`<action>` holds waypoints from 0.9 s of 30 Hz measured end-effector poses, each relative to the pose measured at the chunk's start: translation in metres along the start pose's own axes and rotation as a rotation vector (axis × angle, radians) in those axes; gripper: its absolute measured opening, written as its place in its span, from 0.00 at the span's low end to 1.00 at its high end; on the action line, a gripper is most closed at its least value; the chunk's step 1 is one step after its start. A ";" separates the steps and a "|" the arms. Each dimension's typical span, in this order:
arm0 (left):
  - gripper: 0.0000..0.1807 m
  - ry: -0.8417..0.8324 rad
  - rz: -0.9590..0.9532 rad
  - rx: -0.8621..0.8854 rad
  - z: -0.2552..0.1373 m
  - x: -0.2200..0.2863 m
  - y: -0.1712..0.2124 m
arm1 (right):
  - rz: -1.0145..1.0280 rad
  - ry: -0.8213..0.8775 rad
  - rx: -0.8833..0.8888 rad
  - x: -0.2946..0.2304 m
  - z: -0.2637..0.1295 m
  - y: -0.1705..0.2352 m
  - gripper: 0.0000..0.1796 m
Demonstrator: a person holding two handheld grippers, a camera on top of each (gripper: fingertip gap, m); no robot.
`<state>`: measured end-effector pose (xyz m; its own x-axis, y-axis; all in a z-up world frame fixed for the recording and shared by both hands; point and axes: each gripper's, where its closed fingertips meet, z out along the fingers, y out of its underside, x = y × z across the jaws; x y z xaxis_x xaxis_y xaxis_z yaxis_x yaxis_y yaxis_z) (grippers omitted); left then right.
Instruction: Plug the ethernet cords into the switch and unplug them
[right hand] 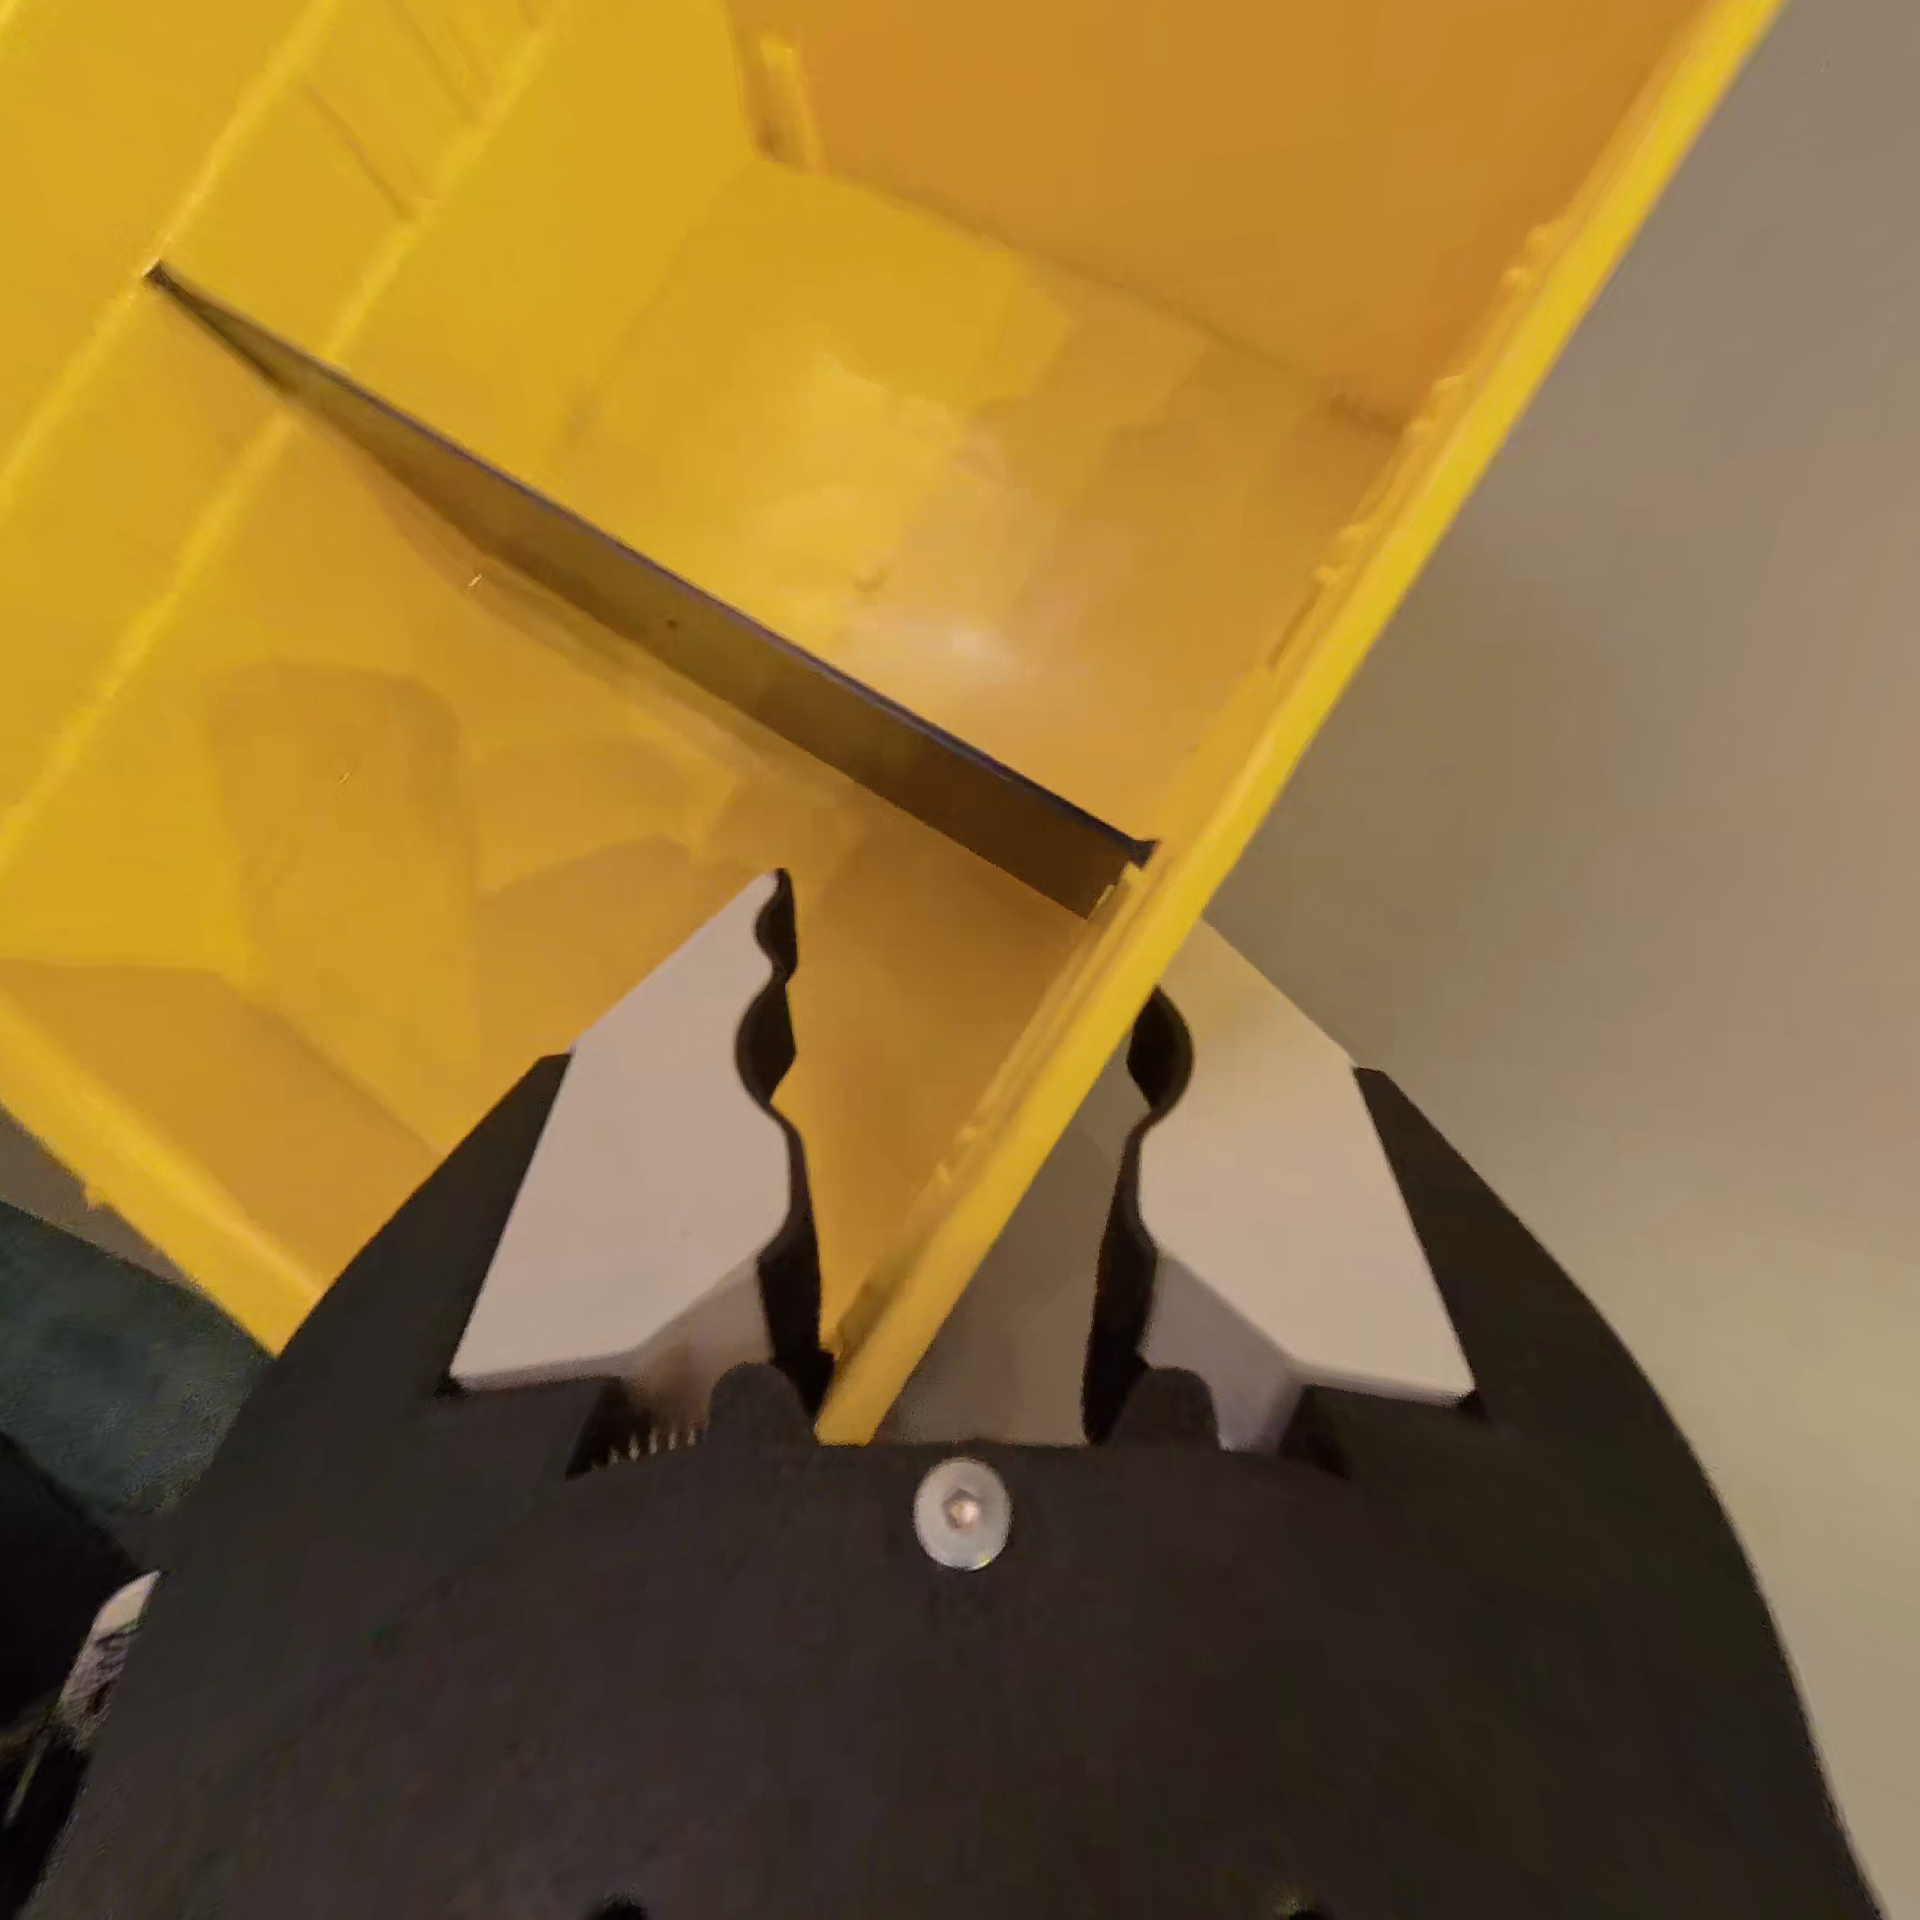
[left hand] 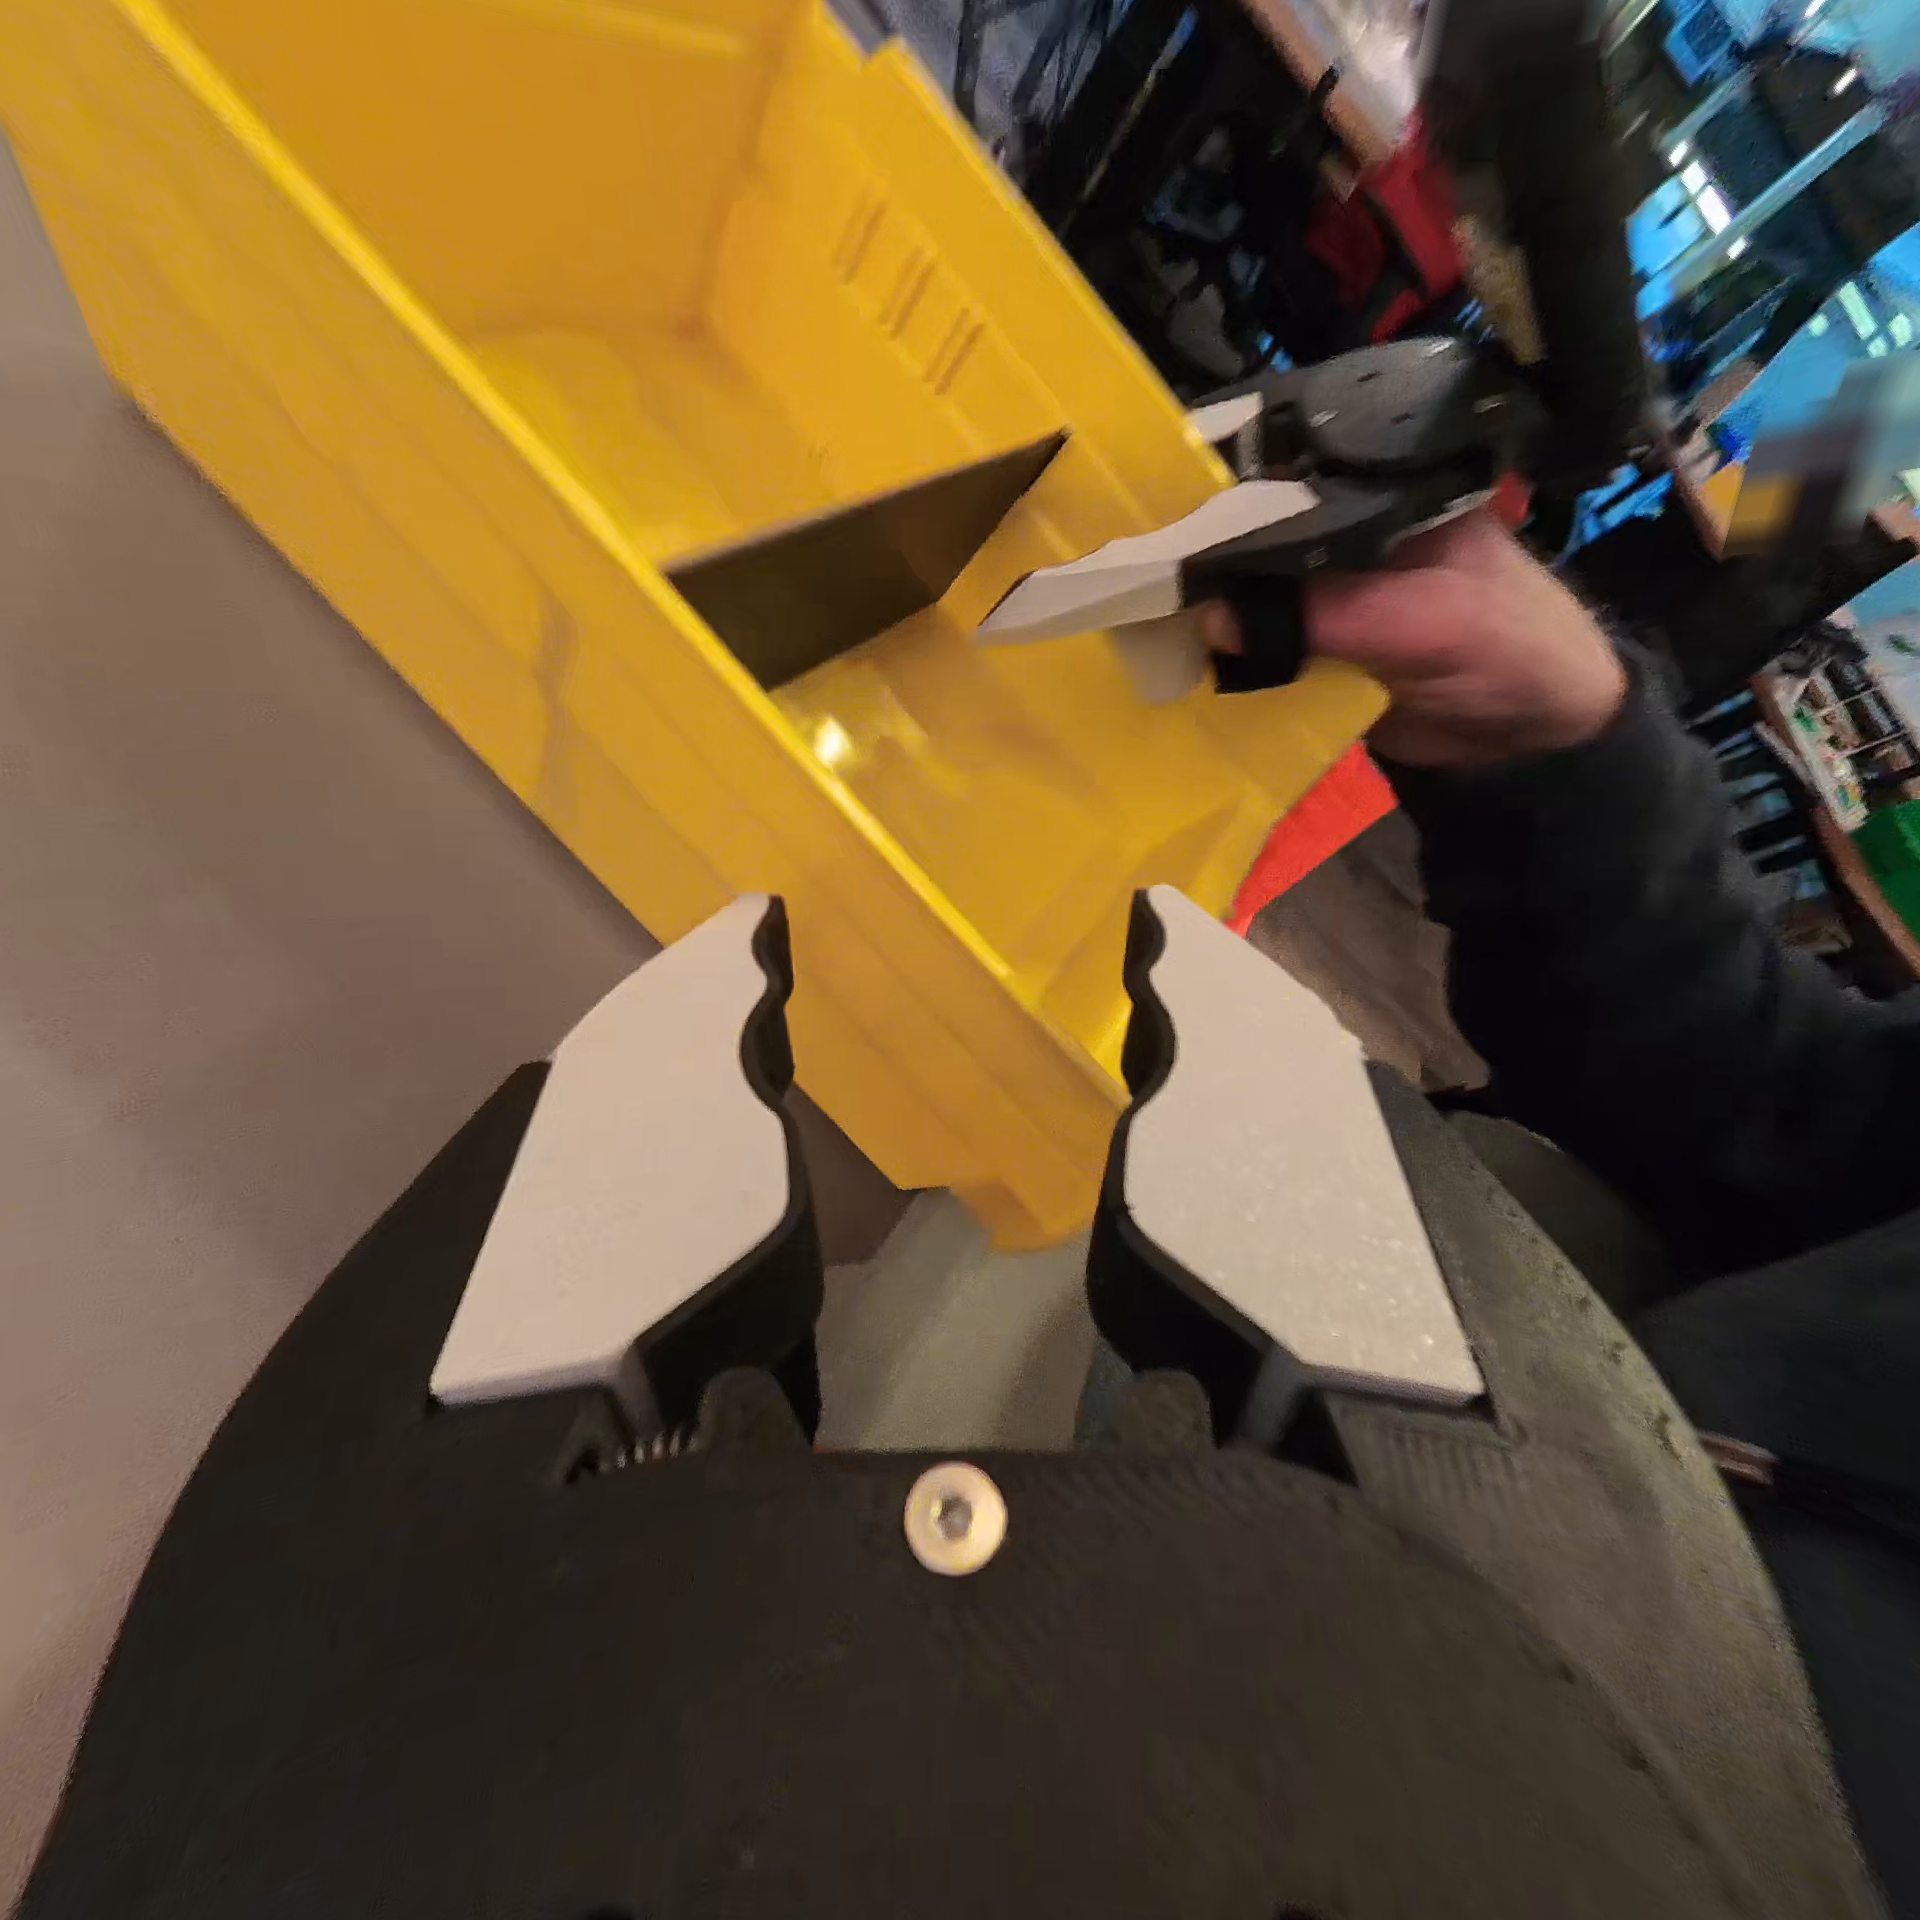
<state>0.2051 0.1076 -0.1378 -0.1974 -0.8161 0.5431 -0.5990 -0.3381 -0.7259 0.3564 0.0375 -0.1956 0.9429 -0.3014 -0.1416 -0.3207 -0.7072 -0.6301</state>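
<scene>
Yellow bin: plastic, dark divider inside, both sections look empty
Right tool: spread wide, straddling the bin's side wall, not clamped
Left tool: wide open, holding nothing
Switch, cords: not visible anywhere
Progress: plugging probably hasn't started, all still to do

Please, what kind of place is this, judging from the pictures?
Probably a workshop or lab, though the background is blurred. A yellow plastic storage bin with a dark divider panel sits on a plain grey tabletop, and cluttered shelves and benches stand behind.
</scene>
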 end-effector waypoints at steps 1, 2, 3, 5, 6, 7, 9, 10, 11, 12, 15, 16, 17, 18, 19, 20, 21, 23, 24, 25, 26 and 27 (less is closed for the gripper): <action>0.33 0.017 0.010 0.032 -0.011 0.007 -0.006 | -0.023 0.014 -0.008 0.004 -0.001 -0.001 0.31; 0.33 0.024 0.021 0.059 -0.023 0.013 -0.012 | -0.037 0.016 -0.013 0.006 -0.002 -0.001 0.29; 0.33 0.026 0.037 0.078 -0.035 0.019 -0.018 | -0.040 0.012 -0.023 0.009 -0.002 -0.001 0.27; 0.34 0.004 0.090 0.110 -0.064 0.029 -0.029 | -0.074 0.023 -0.058 0.016 -0.002 0.001 0.24; 0.34 -0.040 0.128 0.118 -0.082 0.029 -0.033 | -0.081 0.024 -0.065 0.020 -0.003 0.001 0.23; 0.33 -0.107 0.172 0.127 -0.102 0.023 -0.037 | -0.088 0.028 -0.078 0.024 -0.004 0.002 0.22; 0.33 -0.317 0.256 0.143 -0.153 -0.005 -0.043 | -0.099 0.032 -0.091 0.034 -0.007 0.003 0.19; 0.33 -0.437 0.283 0.146 -0.182 -0.025 -0.043 | -0.110 0.040 -0.098 0.039 -0.009 0.004 0.18; 0.33 -0.578 0.306 0.129 -0.213 -0.049 -0.040 | -0.125 0.044 -0.107 0.044 -0.011 0.004 0.17; 0.34 -0.738 0.334 0.081 -0.245 -0.077 -0.032 | -0.132 0.048 -0.113 0.049 -0.013 0.004 0.15; 0.37 -1.058 0.288 -0.064 -0.332 -0.139 0.004 | -0.135 0.073 -0.115 0.066 -0.020 0.002 0.07; 0.39 -1.086 0.211 -0.112 -0.349 -0.154 0.021 | -0.137 0.085 -0.115 0.071 -0.022 0.000 0.05; 0.41 -1.093 0.126 -0.153 -0.362 -0.167 0.039 | -0.140 0.092 -0.110 0.076 -0.024 -0.001 0.03; 0.41 -1.101 0.061 -0.207 -0.372 -0.178 0.058 | -0.138 0.083 -0.116 0.078 -0.025 0.000 0.03; 0.41 -1.110 0.009 -0.265 -0.380 -0.188 0.076 | -0.132 0.075 -0.121 0.081 -0.025 0.001 0.02; 0.40 -1.123 -0.036 -0.314 -0.386 -0.196 0.092 | -0.131 0.079 -0.122 0.084 -0.026 0.001 0.02; 0.36 -1.113 -0.063 -0.344 -0.388 -0.201 0.103 | -0.137 0.092 -0.125 0.087 -0.027 0.001 0.03; 0.31 -1.079 -0.113 -0.403 -0.385 -0.209 0.122 | -0.139 0.118 -0.130 0.096 -0.029 0.001 0.03; 0.25 -1.051 -0.135 -0.431 -0.383 -0.213 0.131 | -0.134 0.124 -0.131 0.101 -0.030 0.001 0.03; 0.19 -1.020 -0.152 -0.440 -0.379 -0.217 0.138 | -0.126 0.125 -0.128 0.105 -0.031 0.002 0.03; 0.15 -0.995 -0.166 -0.435 -0.376 -0.219 0.141 | -0.119 0.124 -0.124 0.110 -0.032 0.002 0.03; 0.12 -0.960 -0.190 -0.409 -0.373 -0.219 0.140 | -0.113 0.124 -0.121 0.115 -0.033 0.002 0.03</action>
<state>-0.1255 0.4137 -0.2006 0.5156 -0.8549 -0.0577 -0.8066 -0.4616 -0.3693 0.4612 -0.0197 -0.1879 0.9576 -0.2870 0.0244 -0.2290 -0.8102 -0.5396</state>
